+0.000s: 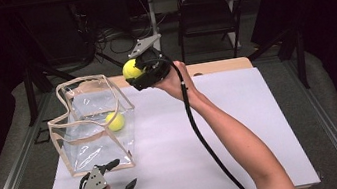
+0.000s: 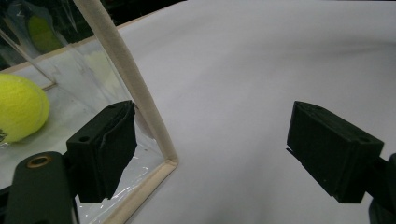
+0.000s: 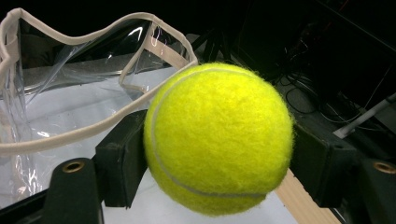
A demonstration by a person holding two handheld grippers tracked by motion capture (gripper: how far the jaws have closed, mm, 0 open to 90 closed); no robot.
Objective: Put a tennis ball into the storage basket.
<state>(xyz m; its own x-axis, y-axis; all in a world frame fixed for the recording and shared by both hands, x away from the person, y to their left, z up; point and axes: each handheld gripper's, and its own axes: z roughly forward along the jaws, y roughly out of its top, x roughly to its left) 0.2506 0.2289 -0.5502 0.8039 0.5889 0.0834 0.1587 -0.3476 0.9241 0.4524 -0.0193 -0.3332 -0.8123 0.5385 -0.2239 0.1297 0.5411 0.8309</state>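
A clear plastic bag [image 1: 94, 123] with a cream trim stands open on the left of the white table [image 1: 213, 133]. One yellow tennis ball [image 1: 115, 121] lies inside it, also seen through the wall as the ball [image 2: 18, 107]. My right gripper [image 1: 137, 73] is raised near the table's far edge, just right of the bag's rim, shut on a second tennis ball [image 3: 218, 137]; the bag's rim [image 3: 70, 135] lies just beyond. My left gripper [image 1: 120, 175] rests at the near left edge, open, its jaws either side of the bag's near corner [image 2: 163, 161].
A strip of wooden tabletop [image 1: 213, 66] shows past the white sheet at the back. A dark folding chair [image 1: 207, 13] and cables [image 1: 107, 35] stand on the floor behind. The white surface right of the bag is bare.
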